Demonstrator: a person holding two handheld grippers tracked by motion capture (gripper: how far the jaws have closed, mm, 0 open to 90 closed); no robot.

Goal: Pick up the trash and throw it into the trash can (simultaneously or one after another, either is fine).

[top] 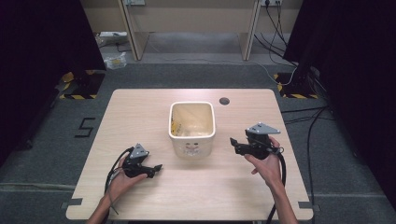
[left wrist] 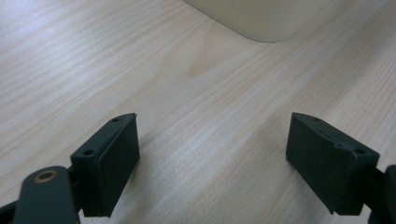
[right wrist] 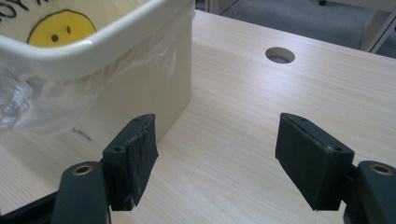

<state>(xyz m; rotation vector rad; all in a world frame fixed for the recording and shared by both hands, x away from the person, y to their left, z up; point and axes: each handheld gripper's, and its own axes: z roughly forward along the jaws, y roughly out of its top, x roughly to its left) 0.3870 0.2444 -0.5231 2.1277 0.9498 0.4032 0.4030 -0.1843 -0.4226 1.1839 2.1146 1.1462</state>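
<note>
A cream square bin (top: 191,145) with a clear plastic liner stands in the middle of the pale wooden table (top: 140,116). A yellow smiley face marks the bin (right wrist: 140,88) in the right gripper view. My left gripper (top: 157,168) lies low over the table at the front left, open, pointing toward the bin. In the left gripper view my left gripper (left wrist: 212,126) has bare wood between its jaws and the bin's corner (left wrist: 261,18) lies ahead. My right gripper (top: 232,142) hovers just right of the bin, open. In the right gripper view my right gripper (right wrist: 217,126) holds nothing and the bin's wall sits beside the left jaw.
A round cable hole (top: 224,101) sits in the table behind the bin, also seen as the hole (right wrist: 280,55) ahead of the right gripper. Cables run over the grey floor (top: 299,112) to the right. Black curtains flank both sides.
</note>
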